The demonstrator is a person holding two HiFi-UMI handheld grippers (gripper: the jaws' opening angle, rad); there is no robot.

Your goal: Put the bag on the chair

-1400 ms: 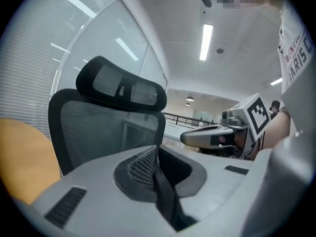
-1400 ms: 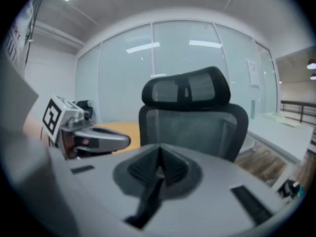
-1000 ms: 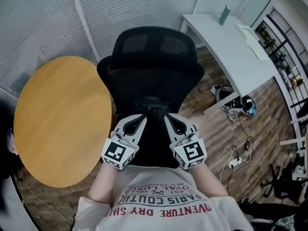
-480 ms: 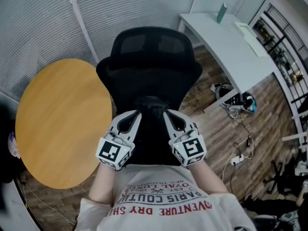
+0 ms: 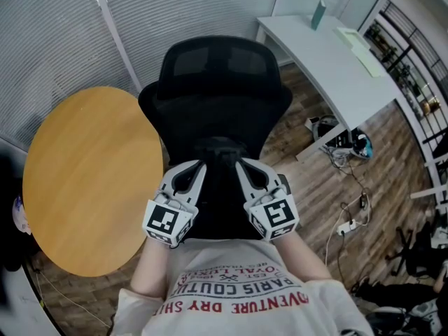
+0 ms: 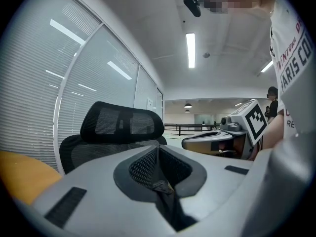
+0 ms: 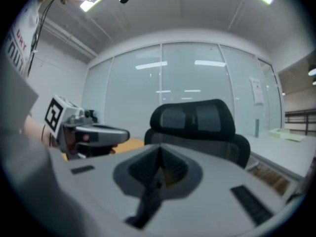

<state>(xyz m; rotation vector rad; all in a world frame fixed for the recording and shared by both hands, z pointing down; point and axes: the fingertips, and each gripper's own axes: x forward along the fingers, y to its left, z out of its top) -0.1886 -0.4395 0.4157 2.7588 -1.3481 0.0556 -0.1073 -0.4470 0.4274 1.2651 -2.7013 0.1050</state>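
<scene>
Round wooden counter (image 5: 91, 173) at left: no bag on it. Left tool (image 5: 201, 165): jaws together, nothing clearly pinched. Black office chair (image 5: 217, 82) sits mid-frame, w/ both tools just over its seat. A dark lump (image 5: 220, 149) btwn the tips may be the bag, but we can't tell. Right tool (image 5: 241, 164): jaws together too. We judge placement unconfirmed.

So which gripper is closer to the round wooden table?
Left. The left gripper sits just right of the round wooden table; the right gripper is farther over, beyond it.
</scene>
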